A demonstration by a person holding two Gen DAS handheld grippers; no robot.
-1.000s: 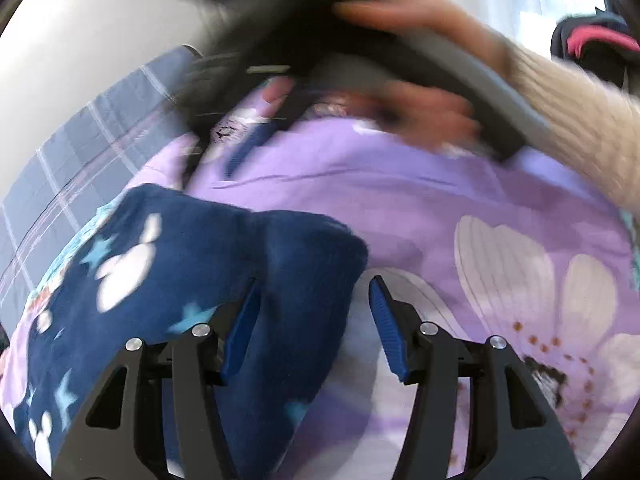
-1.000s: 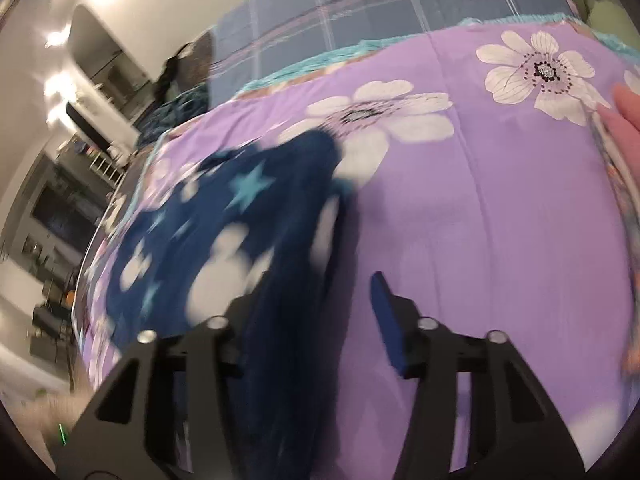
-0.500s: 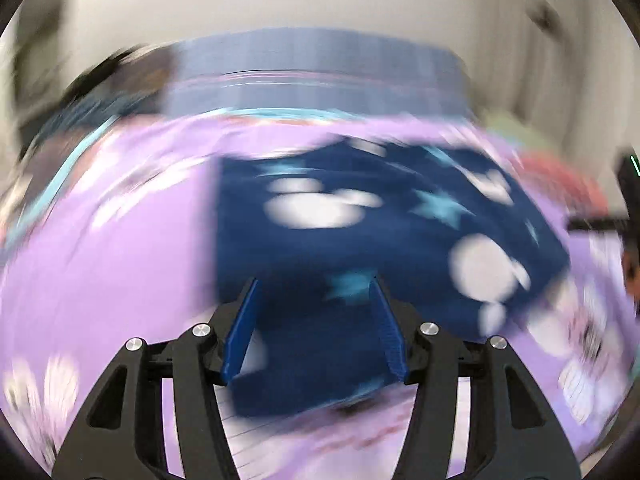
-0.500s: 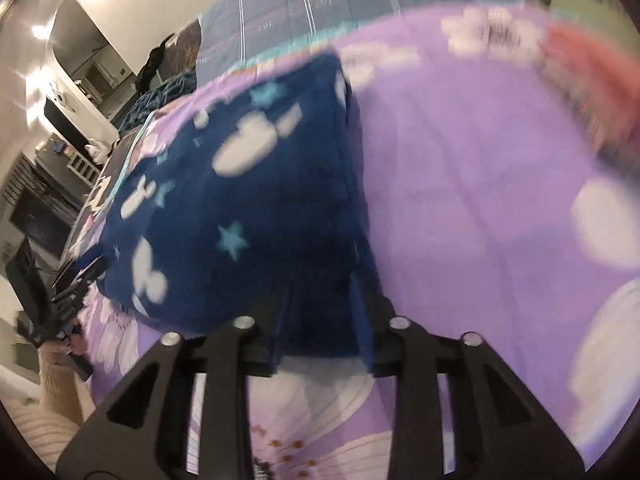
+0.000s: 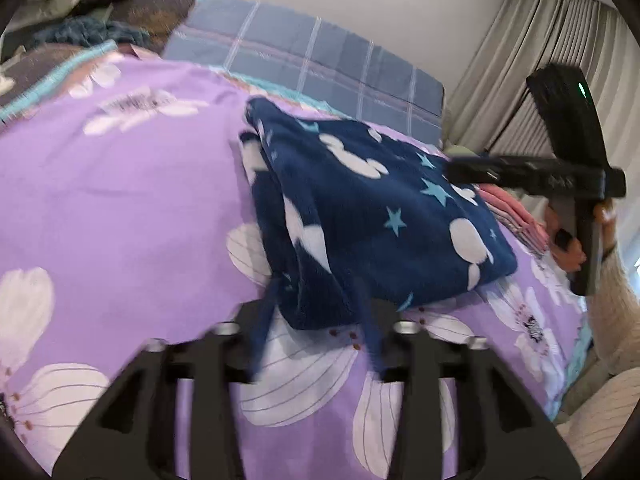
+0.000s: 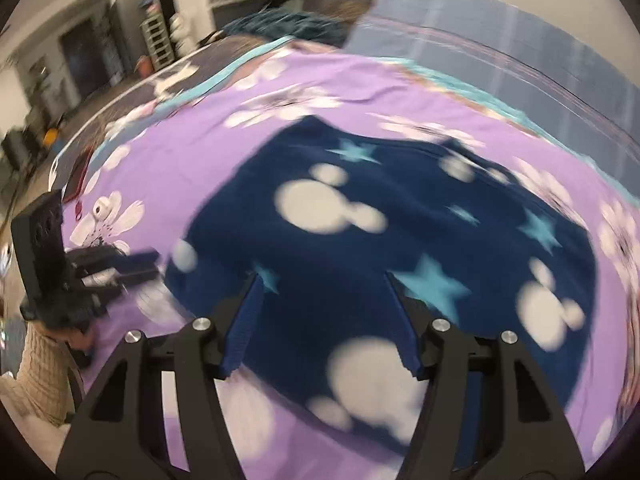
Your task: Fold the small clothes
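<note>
A navy fleece garment with white mouse heads and blue stars lies folded on the purple floral bedspread. My left gripper is open, its blurred blue fingers on either side of the garment's near corner. In the right wrist view the same garment fills the middle, and my right gripper is open just above its near part. The right gripper also shows in the left wrist view at the garment's far right, and the left one shows in the right wrist view at the left.
A stack of folded pink clothes lies just beyond the garment on the right. A blue plaid pillow lies at the head of the bed, dark clothes beside it. Grey curtains hang at the right.
The right gripper was shut on the garment's edge half a second ago and is now open above it. The left gripper has swung round to the garment's corner. Both views have shifted a lot.
</note>
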